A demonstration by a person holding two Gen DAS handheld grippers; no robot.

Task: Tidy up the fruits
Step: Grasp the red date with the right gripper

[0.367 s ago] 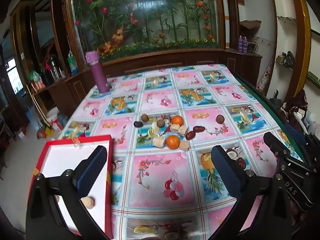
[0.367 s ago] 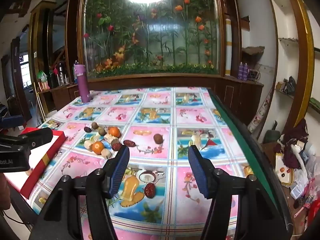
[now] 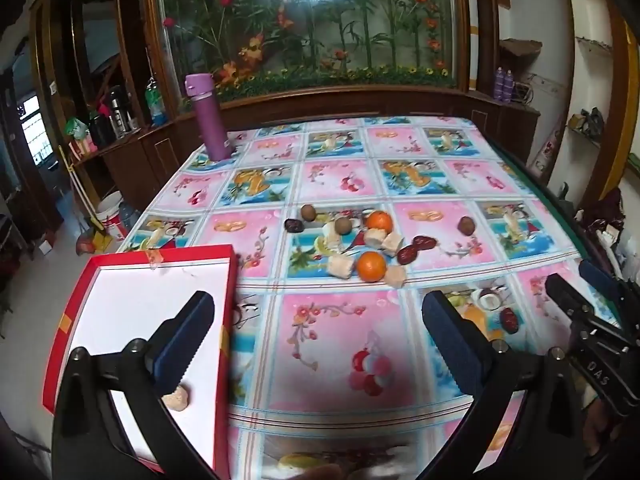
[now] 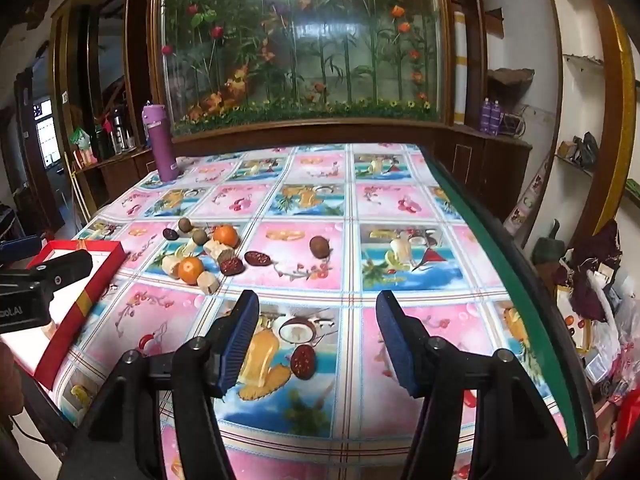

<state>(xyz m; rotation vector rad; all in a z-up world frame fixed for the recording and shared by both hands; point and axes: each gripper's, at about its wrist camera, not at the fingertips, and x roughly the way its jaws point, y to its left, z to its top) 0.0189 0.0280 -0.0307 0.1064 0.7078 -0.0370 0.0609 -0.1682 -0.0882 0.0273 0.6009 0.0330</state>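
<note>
A pile of fruit lies mid-table: two oranges (image 3: 371, 266) (image 4: 190, 269), pale chunks (image 3: 340, 267), brown round fruits (image 3: 343, 225) and dark red dates (image 3: 407, 255). One brown fruit (image 4: 319, 246) lies apart to the right. A single date (image 4: 302, 361) lies just ahead of my right gripper (image 4: 318, 336), which is open and empty. My left gripper (image 3: 316, 336) is open and empty above the right edge of a red tray (image 3: 228, 320) with a white floor. One pale chunk (image 3: 178, 398) lies in the tray by my left finger.
A purple bottle (image 3: 208, 118) stands at the table's far left corner. The table's green right edge (image 4: 500, 236) drops to clutter on the floor. A wooden cabinet with a flower display runs behind the table. The right gripper shows at the left wrist view's right edge (image 3: 592, 312).
The left gripper has drawn back a little toward the near edge of the table. The right gripper has barely moved. Both stay open.
</note>
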